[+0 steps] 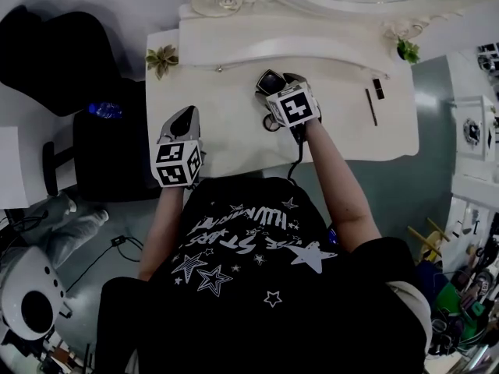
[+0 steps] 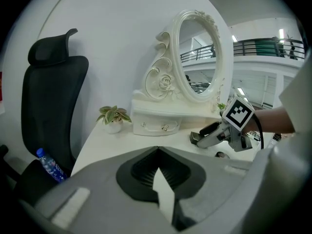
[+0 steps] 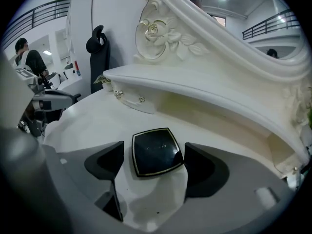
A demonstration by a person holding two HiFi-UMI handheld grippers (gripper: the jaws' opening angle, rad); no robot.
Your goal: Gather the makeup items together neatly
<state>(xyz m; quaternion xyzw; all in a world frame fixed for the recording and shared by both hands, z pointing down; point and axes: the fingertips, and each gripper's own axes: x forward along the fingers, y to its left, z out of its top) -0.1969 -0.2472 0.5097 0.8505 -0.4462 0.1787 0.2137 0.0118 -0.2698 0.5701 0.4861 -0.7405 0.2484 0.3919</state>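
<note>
A square black compact (image 3: pixel 156 151) with a thin gold rim lies flat on the white vanity table (image 1: pixel 234 142), close to the mirror base. My right gripper (image 3: pixel 155 155) is open, one jaw on each side of the compact with a gap at both sides. The head view shows this gripper (image 1: pixel 273 82) over the compact (image 1: pixel 269 79) at the table's middle back. A thin dark pencil (image 1: pixel 371 106) and a small black stick (image 1: pixel 378 88) lie far right. My left gripper (image 1: pixel 183 117) hovers shut and empty above the table's left front, and its jaws (image 2: pixel 157 155) meet.
An ornate white mirror (image 2: pixel 195 57) on a drawer base (image 3: pixel 131 100) fills the table's back. Small potted plants stand at the back left (image 1: pixel 161 58) and back right (image 1: pixel 407 51). A black office chair (image 1: pixel 54 53) with a water bottle (image 1: pixel 104 110) stands to the left.
</note>
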